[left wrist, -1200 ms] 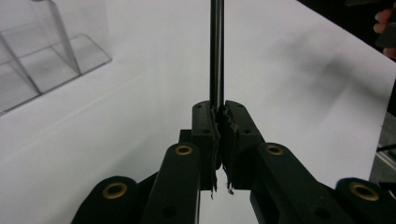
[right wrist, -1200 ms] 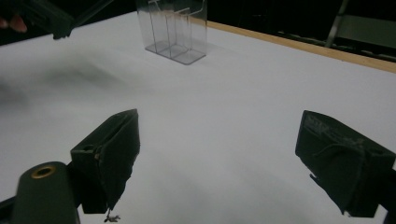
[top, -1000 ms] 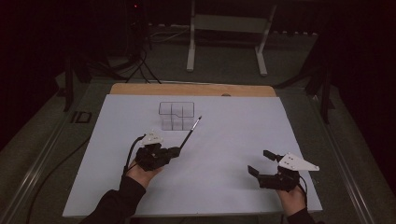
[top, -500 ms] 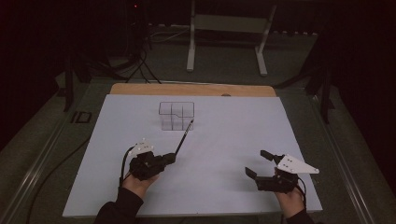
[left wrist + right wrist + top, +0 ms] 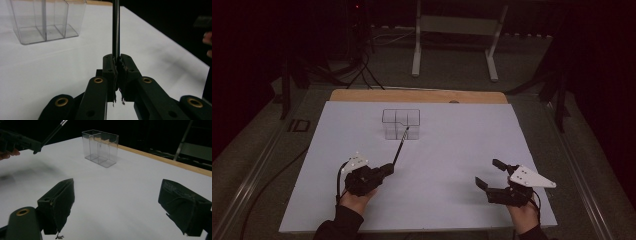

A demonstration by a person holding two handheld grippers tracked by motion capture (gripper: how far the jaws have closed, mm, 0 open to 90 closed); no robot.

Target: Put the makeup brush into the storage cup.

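A thin black pen (image 5: pixel 400 146) sticks out of my left gripper (image 5: pixel 387 168), which is shut on its lower end near the table's front left. In the left gripper view the pen (image 5: pixel 115 27) rises straight up from between the closed jaws of the left gripper (image 5: pixel 117 61). A clear plastic organiser with compartments (image 5: pixel 401 123) stands at the back middle of the white sheet, beyond the pen's tip; it appears again at upper left (image 5: pixel 45 20) and upper middle (image 5: pixel 102 147). My right gripper (image 5: pixel 490 173) rests at the front right, open, nothing between its pads (image 5: pixel 60 200).
A white sheet (image 5: pixel 452 150) covers the table, with a wooden strip (image 5: pixel 417 96) along the far edge. A metal stand (image 5: pixel 457 30) and cables lie on the dark floor behind. A small dark object (image 5: pixel 298 125) sits off the sheet's left edge.
My left hand has drawn back toward the front edge and a little lower, with the pen still in its grip. The right gripper has stayed put.
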